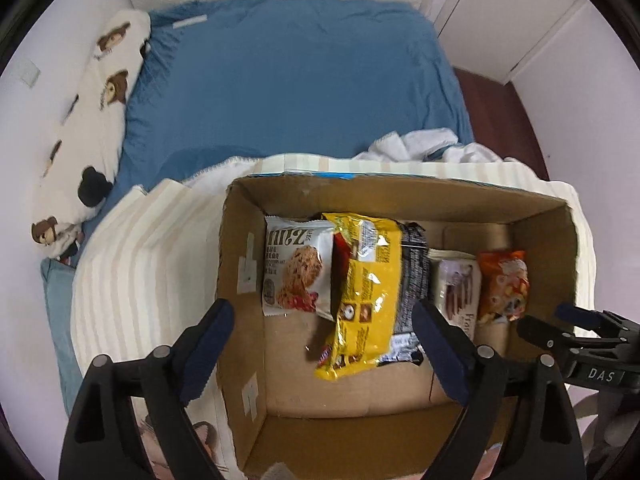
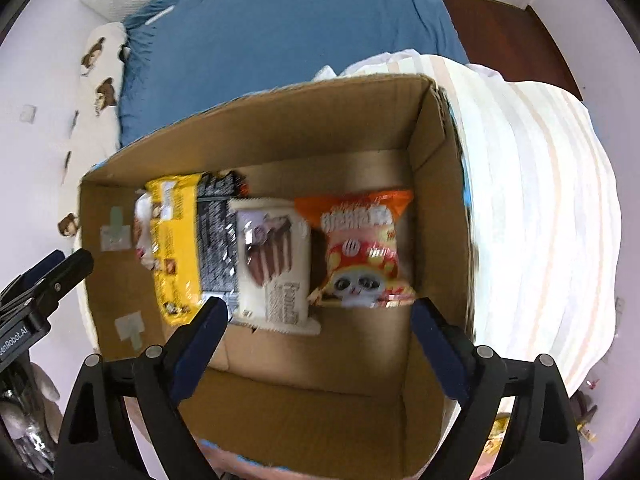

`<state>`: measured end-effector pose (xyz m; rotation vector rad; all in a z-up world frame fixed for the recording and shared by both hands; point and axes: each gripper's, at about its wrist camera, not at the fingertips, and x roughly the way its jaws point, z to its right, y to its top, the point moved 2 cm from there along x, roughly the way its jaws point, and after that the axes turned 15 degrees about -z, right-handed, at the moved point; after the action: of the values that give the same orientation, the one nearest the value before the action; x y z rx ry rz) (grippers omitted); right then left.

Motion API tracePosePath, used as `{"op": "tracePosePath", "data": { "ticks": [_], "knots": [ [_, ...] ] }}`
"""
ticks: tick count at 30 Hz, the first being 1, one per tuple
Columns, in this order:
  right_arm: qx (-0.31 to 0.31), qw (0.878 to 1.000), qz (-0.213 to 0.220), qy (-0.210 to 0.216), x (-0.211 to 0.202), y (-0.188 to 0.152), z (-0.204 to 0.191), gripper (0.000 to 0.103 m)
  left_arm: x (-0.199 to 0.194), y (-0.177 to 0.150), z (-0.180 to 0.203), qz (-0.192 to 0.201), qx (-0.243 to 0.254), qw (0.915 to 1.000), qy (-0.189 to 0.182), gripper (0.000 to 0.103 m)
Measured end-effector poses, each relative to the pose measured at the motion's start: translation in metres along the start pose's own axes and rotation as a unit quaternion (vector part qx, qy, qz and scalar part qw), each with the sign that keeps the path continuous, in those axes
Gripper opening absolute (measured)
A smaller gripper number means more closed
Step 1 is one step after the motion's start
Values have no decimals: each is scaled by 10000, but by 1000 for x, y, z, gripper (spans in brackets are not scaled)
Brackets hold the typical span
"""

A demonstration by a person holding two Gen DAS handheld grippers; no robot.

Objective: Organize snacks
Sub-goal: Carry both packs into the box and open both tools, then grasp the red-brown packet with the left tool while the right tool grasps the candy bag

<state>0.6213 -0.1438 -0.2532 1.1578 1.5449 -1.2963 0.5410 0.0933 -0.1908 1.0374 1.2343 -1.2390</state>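
Observation:
An open cardboard box (image 1: 240, 240) (image 2: 436, 152) sits on a striped blanket and holds a row of snack packs. From left: a white cookie pack (image 1: 298, 268), a yellow bag (image 1: 366, 300) (image 2: 176, 240), a black-grey pack (image 1: 414, 276) (image 2: 216, 240), a white chocolate-stick pack (image 1: 458, 288) (image 2: 274, 256) and an orange bag (image 1: 502, 284) (image 2: 360, 248). My left gripper (image 1: 324, 332) hangs above the box's left half, open and empty. My right gripper (image 2: 320, 324) hangs above the right half, open and empty; its tip shows in the left wrist view (image 1: 568, 320).
The box rests on a cream striped blanket (image 1: 140, 264) (image 2: 540, 200) on a bed with a blue sheet (image 1: 296, 76) (image 2: 288, 28). A bear-print pillow (image 1: 92, 120) lies along the left wall. A white cloth (image 1: 420, 144) is bunched behind the box. Dark floor (image 2: 500, 28) lies at right.

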Motion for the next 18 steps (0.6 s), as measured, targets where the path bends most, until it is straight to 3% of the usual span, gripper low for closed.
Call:
{"op": "tracePosePath", "data": {
  "ticks": [10, 18],
  "knots": [
    [-401, 9922, 1087, -470, -26, -89, -16, 95, -45, -85, 19, 1009, 151, 9946, 204, 91],
    [-611, 9846, 1596, -371, -42, -164, -25, 95, -77, -153, 31, 1591, 194, 9867, 275, 91]
  ]
}}
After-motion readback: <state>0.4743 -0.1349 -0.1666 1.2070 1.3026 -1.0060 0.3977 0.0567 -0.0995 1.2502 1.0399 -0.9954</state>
